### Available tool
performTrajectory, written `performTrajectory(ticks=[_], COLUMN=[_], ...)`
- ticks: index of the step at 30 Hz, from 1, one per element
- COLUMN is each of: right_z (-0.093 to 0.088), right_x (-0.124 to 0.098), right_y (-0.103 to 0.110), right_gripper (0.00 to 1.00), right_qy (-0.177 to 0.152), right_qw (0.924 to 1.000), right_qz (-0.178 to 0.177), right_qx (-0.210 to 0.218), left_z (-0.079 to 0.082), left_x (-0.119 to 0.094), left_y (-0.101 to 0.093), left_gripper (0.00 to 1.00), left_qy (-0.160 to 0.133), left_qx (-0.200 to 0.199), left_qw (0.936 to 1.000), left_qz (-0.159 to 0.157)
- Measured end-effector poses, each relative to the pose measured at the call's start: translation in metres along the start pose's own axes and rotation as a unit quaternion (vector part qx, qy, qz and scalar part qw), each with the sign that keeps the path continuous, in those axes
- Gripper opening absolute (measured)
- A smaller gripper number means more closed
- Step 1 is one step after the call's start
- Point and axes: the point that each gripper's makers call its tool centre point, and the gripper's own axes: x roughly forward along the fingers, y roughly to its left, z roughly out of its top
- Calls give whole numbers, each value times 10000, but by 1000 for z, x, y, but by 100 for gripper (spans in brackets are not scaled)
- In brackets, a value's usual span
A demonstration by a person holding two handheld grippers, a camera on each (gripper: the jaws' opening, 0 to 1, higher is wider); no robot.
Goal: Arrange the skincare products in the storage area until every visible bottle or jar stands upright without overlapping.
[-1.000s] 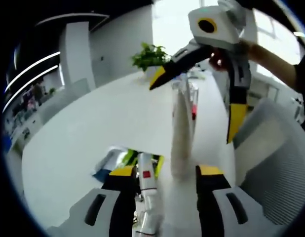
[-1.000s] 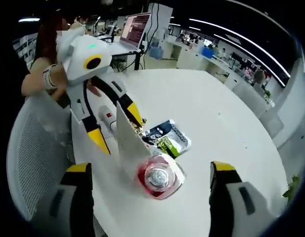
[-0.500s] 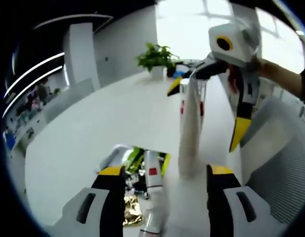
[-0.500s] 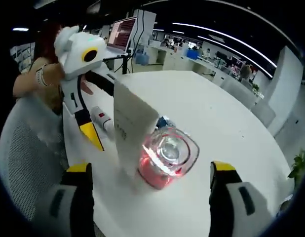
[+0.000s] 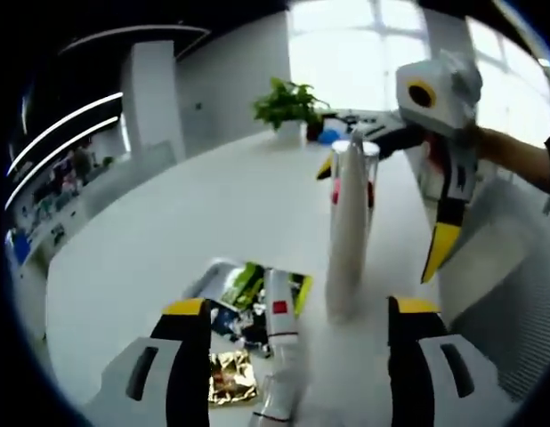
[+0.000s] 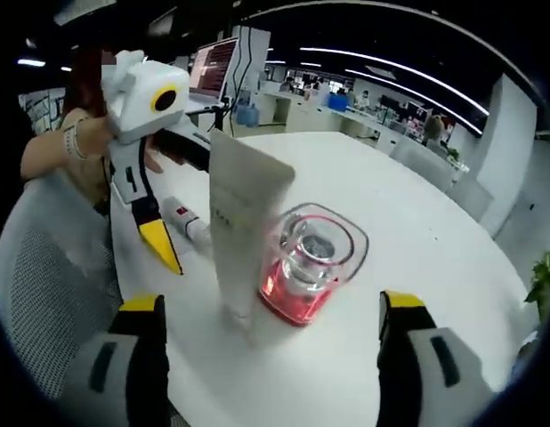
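In my left gripper view, my left tool [image 5: 290, 320] stands with its jaws wide apart and nothing between them, over the white counter [image 5: 159, 240]. A white tube [image 5: 348, 236] stands upright on its cap just ahead of the jaws, at about 1 o'clock from the tool's middle. Right behind it, partly hidden, stands a clear jar with a red base [image 5: 368, 178]. A second white tube with a red mark [image 5: 279, 334] lies flat between my jaws without touching either, beside a heap of sachets [image 5: 235, 298] — one gold, one green — at 11 o'clock. My right tool [image 5: 408, 209] comes in from 2 o'clock, its yellow tips spread to either side of the jar. A potted plant [image 5: 288, 102] sits far off at 12 o'clock.

In my right gripper view, my right tool [image 6: 268, 325] is also wide, holding nothing. The standing tube [image 6: 244, 227] is at 11 o'clock from its middle, touching or nearly touching the jar [image 6: 309, 262] at 12 o'clock; both are upright. The lying tube [image 6: 186, 220] is farther back at 10 o'clock, near my left tool's [image 6: 159, 240] yellow tip. A mesh chair [image 6: 44, 267] stands at 9 o'clock — a laptop [image 6: 217, 67] sits well beyond.
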Motion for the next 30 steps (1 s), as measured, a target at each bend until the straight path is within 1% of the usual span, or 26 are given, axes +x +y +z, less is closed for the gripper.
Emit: performTrajectory(ticks=[3, 4, 5, 6, 9, 11, 13, 15, 17, 19, 22, 25, 30], right_z=[0, 1, 6, 7, 7, 4, 2, -1, -9, -7, -4, -4, -4], right_x=[2, 3, 3, 4, 5, 7, 7, 9, 11, 12, 12, 11, 11], right_y=[1, 2, 2, 3, 3, 2, 1, -1, 1, 2, 1, 0, -1], right_gripper=[99, 99, 99, 99, 99, 99, 99, 99, 99, 99, 99, 99, 99], right_qy=[-83, -147, -305, -388, -481, -448, -490, -497, -278, -305, -367, -372, -372], right_qw=[9999, 9998, 9993, 9991, 9987, 9989, 9986, 9981, 9992, 9993, 9990, 9989, 9988], right_qz=[-117, -136, -164, -155, -158, -163, -194, -227, -184, -183, -171, -195, -190], right_qx=[-76, -96, -108, -60, 9, 47, 62, 278, 229, 133, 163, 198, 244], left_z=[-2, -2, -3, -3, -3, -4, -6, -7, -6, -8, -13, -15, -28], left_x=[-1, -1, -2, -2, -2, -1, -1, -2, -3, -2, -1, -3, -11], left_y=[1, 1, 1, 1, 4, 4, 3, 3, 5, 6, 7, 8, 15], left_gripper=[83, 84, 84, 86, 92, 93, 93, 94, 95, 97, 97, 97, 97], left_qy=[-3, 2, 17, 23, -4, 15, 53, 82, 49, 68, 163, 194, 400], left_qx=[-39, -44, -46, -38, -27, -42, -43, -25, -33, -91, -87, -87, -162], left_qw=[10000, 10000, 10000, 10000, 9999, 9999, 9999, 9998, 9998, 9997, 9997, 9996, 9988], left_qz=[30, 31, 47, 68, 156, 164, 145, 165, 183, 201, 187, 197, 238])
